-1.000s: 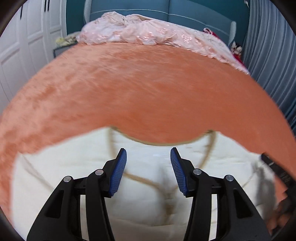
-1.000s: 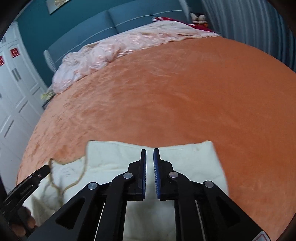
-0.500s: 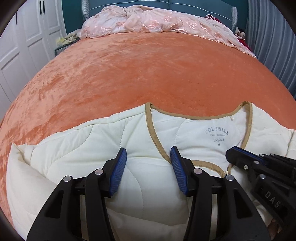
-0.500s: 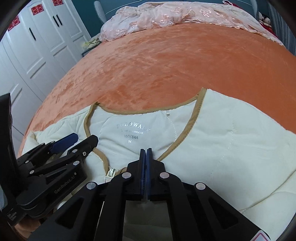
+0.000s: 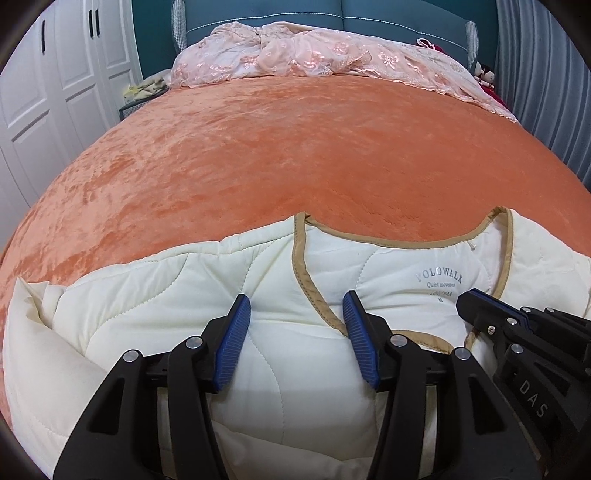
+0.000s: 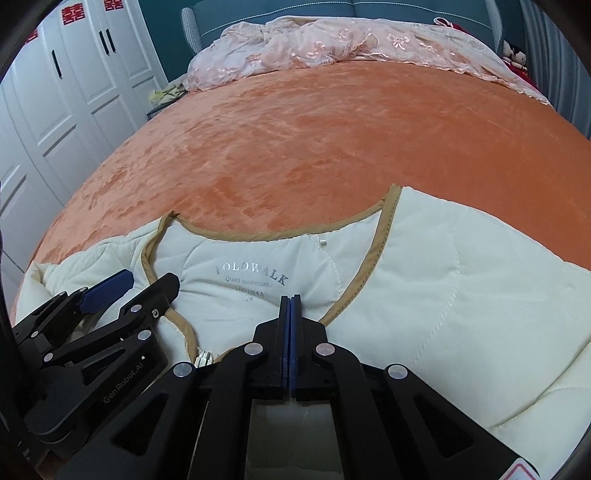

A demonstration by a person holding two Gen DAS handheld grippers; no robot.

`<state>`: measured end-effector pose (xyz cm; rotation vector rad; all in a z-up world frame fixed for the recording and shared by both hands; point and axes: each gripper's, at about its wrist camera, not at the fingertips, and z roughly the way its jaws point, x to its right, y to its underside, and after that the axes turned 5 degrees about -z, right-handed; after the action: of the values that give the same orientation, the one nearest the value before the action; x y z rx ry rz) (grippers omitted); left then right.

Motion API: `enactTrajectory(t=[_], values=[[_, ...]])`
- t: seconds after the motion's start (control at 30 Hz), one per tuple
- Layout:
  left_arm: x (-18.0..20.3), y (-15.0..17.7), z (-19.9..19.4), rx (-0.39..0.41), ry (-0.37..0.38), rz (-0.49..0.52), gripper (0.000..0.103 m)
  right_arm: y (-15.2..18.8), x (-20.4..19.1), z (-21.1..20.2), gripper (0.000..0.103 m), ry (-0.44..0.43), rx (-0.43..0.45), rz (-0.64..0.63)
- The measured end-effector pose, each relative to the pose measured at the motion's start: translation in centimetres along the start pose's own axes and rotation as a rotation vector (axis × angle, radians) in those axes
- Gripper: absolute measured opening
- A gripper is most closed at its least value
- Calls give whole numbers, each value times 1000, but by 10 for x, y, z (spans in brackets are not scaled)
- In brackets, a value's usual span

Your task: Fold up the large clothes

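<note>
Bed cover [image 5: 295,155]: spreading orange and plush across nearly the whole view, running from the near edge up to the headboard.
Wardrobe [image 6: 74,85]: standing white along the left side, showing dark handles and red paper cut-outs near the top.
Headboard [image 5: 388,22]: rising teal and padded at the far end of the bed.
Curtain [image 5: 546,92]: hanging grey-blue in folds at the right edge.
Pink lace cloth [image 6: 351,40]: lying bunched across the far end of the bed, just under the headboard.
Jacket [image 6: 461,277]: lying flat at the near end of the bed, cream and quilted, collar pointing toward the headboard, front opening upward and showing the lining.
Tan trim [image 5: 306,273]: edging the neckline and running down both front edges toward a zipper end [image 6: 204,358].
Printed label [image 5: 439,278]: sitting inside the back of the neck, reading "POLOWALK", with smaller lines too fine for reading.
Left gripper [image 5: 297,343]: hovering low over the left chest panel, blue pads [image 5: 234,347] standing well apart, gripping nothing.
Right gripper [image 6: 290,332]: sitting over the bottom of the neck opening, pads pressing flat together; not showing whether any fabric is caught between them.
</note>
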<state>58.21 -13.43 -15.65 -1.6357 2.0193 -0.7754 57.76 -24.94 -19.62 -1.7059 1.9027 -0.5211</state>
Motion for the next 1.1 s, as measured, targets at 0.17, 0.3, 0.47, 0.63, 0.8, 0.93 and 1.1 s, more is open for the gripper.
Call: enactTrajectory(t=[0.17,0.3,0.47,0.63,0.8,0.93,1.1], values=[[0,0,1,8,-5,0,51,0,-1,0,0,12,7,-7],[2,0,1,13,-11,3,51,1,-2,1,0,18,10,-10],[2,0,1,12,-10,2,51,1,-2,0,0,17,10,-9],[-7,-13,-6,-32,18,-30,47,-9,13,-13,0,12,22,67],[-49,-33,-43,21,-8,-115,43,-7,57,-66,2,93,111,225],[-68,-28,-119,106,110,-158,44,19,75,-135,13,76,168,226],[-94,24,-225,161,349,-151,83,98,103,-230,46,28,201,280]])
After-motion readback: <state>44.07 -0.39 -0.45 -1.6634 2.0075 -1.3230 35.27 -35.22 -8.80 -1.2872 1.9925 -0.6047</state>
